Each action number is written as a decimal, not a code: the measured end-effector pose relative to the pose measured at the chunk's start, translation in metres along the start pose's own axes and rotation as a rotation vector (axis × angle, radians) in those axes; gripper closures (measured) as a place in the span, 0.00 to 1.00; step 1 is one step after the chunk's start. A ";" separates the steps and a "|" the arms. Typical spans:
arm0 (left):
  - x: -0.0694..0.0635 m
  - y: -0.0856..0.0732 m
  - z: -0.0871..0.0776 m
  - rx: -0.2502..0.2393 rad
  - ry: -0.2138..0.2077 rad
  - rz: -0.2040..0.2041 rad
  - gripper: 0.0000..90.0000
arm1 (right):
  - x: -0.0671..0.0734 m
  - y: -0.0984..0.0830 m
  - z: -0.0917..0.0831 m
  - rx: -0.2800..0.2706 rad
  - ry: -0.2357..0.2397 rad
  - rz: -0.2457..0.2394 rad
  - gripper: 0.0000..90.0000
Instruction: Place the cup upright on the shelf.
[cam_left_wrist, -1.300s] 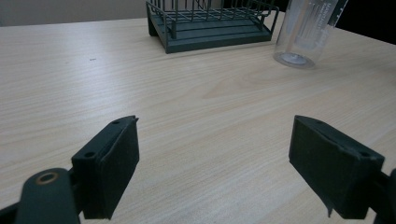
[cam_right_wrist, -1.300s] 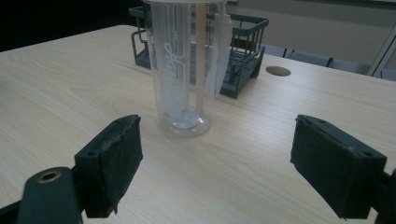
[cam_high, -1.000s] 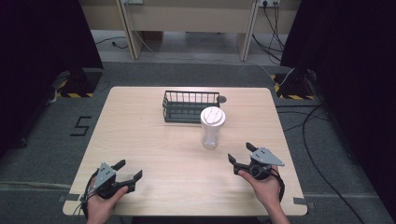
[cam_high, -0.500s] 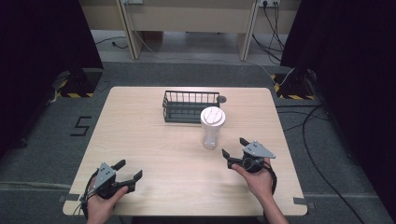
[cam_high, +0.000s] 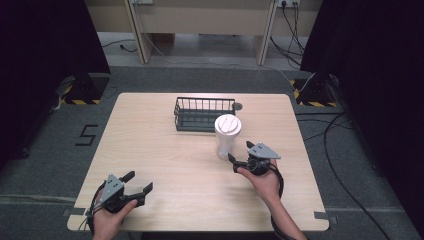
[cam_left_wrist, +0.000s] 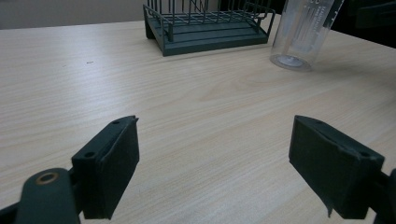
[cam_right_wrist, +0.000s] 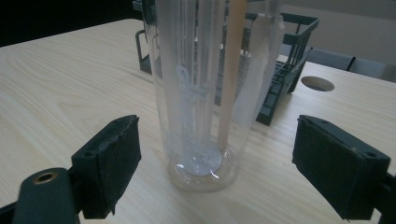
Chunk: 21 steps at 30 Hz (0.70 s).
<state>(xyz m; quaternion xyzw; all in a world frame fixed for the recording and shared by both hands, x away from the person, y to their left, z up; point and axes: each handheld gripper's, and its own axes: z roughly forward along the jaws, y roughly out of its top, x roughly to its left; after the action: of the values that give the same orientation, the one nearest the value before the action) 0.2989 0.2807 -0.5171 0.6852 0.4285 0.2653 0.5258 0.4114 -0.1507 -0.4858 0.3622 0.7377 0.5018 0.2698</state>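
Cup (cam_high: 227, 136) just before wire rack (cam_high: 204, 114)

Clear plastic tumbler (cam_high: 226, 142) with white lid (cam_high: 228, 123) and faint white print; dark green wire basket (cam_high: 202, 114); light wood-grain worktop (cam_high: 150, 140); black gripper pads (cam_right_wrist: 112, 158).

Bare table (cam_high: 165, 155) lies open; wire rack (cam_high: 202, 114) stands behind cup (cam_high: 226, 137).

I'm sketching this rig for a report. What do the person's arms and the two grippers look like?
Each gripper is black with two blocky, padded jaws and a grey three-cornered plate on top: left gripper, right gripper. A black cable trails from each along the hand. The forearms are bare, no sleeves or gloves visible.
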 end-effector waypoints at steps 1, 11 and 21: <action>0.000 0.000 0.000 -0.002 0.000 -0.002 0.17 | 0.001 0.001 0.008 0.004 0.007 0.005 0.17; 0.000 0.001 0.000 -0.001 -0.007 0.002 0.17 | -0.004 0.001 0.048 0.008 0.018 0.044 0.14; -0.001 0.001 0.000 -0.007 -0.014 0.000 0.17 | -0.001 0.009 0.066 -0.026 0.014 -0.005 0.20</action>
<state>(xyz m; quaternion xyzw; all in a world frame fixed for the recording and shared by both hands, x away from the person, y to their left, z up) 0.2990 0.2800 -0.5163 0.6854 0.4240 0.2618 0.5310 0.4643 -0.1135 -0.5006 0.3534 0.7338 0.5132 0.2706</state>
